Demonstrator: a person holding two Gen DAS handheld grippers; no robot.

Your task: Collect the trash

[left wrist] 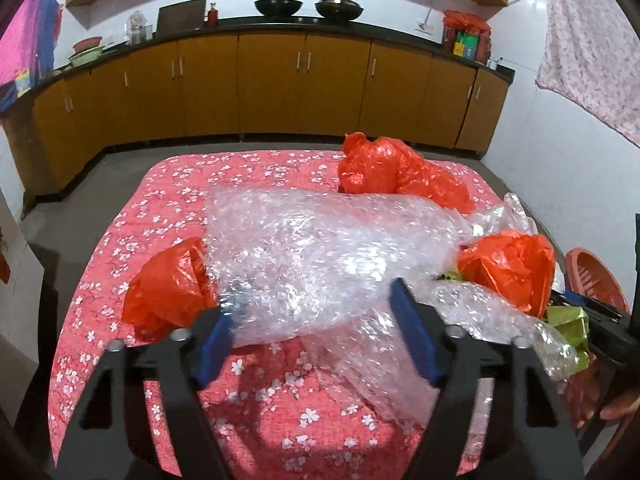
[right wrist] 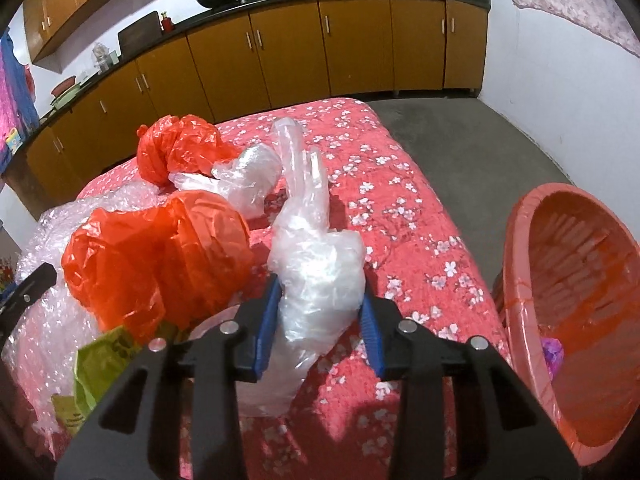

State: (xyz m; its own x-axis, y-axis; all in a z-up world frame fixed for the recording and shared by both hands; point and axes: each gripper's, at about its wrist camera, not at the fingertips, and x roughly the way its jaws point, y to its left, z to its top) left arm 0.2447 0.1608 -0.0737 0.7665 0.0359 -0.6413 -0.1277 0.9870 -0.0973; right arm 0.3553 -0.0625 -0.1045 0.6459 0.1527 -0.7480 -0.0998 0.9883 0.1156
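Observation:
A big sheet of bubble wrap (left wrist: 320,256) lies across the pink flowered table. My left gripper (left wrist: 316,312) is open, its blue fingers either side of the wrap's near end. Orange plastic bags lie at the left (left wrist: 168,284), far (left wrist: 384,168) and right (left wrist: 512,268). My right gripper (right wrist: 320,312) has its fingers against both sides of a crumpled clear plastic bag (right wrist: 316,276). An orange bag (right wrist: 152,256) lies left of it. A green wrapper (right wrist: 96,364) lies by the near left.
A salmon plastic basket (right wrist: 580,312) stands off the table's right edge, with a purple scrap inside; it also shows in the left wrist view (left wrist: 596,276). Brown kitchen cabinets (left wrist: 280,84) run along the far wall. Grey floor surrounds the table.

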